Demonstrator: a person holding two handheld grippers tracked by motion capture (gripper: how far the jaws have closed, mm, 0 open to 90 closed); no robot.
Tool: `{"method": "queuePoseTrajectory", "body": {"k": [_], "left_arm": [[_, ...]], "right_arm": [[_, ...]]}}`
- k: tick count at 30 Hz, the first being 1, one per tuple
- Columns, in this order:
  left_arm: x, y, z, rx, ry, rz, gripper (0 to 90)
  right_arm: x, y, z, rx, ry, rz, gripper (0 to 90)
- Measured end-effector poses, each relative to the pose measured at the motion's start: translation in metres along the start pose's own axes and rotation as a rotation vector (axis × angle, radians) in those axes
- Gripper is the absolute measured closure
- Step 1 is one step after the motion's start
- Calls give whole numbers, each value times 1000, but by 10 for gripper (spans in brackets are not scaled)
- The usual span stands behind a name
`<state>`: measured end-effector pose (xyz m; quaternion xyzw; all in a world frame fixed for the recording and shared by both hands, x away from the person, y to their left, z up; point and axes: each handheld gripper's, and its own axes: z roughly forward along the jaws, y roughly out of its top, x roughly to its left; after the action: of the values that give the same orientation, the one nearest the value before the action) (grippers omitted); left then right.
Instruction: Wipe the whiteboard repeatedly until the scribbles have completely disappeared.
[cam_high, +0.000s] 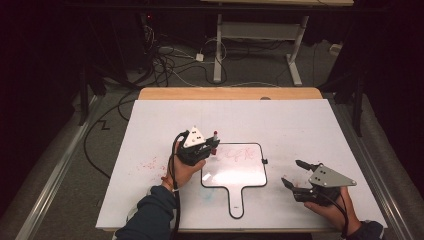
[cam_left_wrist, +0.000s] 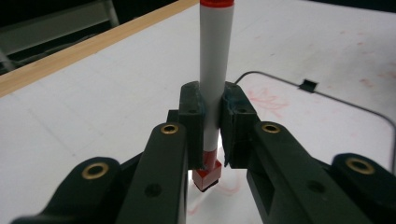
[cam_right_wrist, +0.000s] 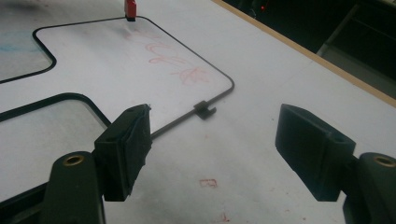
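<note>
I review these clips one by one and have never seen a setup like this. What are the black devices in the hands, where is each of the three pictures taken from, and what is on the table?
No robot here: a person holds a hand-operated gripper in each hand. The high view looks down from above the person's side of the table. The other two come from cameras riding on the grippers, looking along their black fingers.

The left gripper is shut on a red marker, held upright with its tip at the top left corner of a small handled whiteboard. The board lies on a white table cover and bears faint red scribbles.

The right gripper is open and holds nothing, off the board's right edge, where a small black clip sits.
</note>
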<state>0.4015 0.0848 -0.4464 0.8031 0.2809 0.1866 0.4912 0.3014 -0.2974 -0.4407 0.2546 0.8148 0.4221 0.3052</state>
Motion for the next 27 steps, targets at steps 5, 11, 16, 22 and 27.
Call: {"method": "queuePoseTrajectory", "body": {"k": [5, 11, 16, 22, 27], "left_arm": [[8, -8, 7, 19, 66, -60, 781], [10, -9, 14, -4, 103, -85, 781], [0, -4, 27, -14, 84, -73, 783], [-22, 5, 42, -12, 27, -8, 783], [-21, 5, 39, 3, 58, 38, 783]], "right_arm": [[0, -1, 2, 7, -1, -2, 277], [2, -2, 0, 6, -11, -32, 277], [5, -3, -1, 8, -7, -44, 277], [6, -4, 0, 17, -4, -53, 276], [6, -4, -1, 15, -7, -54, 277]]}}
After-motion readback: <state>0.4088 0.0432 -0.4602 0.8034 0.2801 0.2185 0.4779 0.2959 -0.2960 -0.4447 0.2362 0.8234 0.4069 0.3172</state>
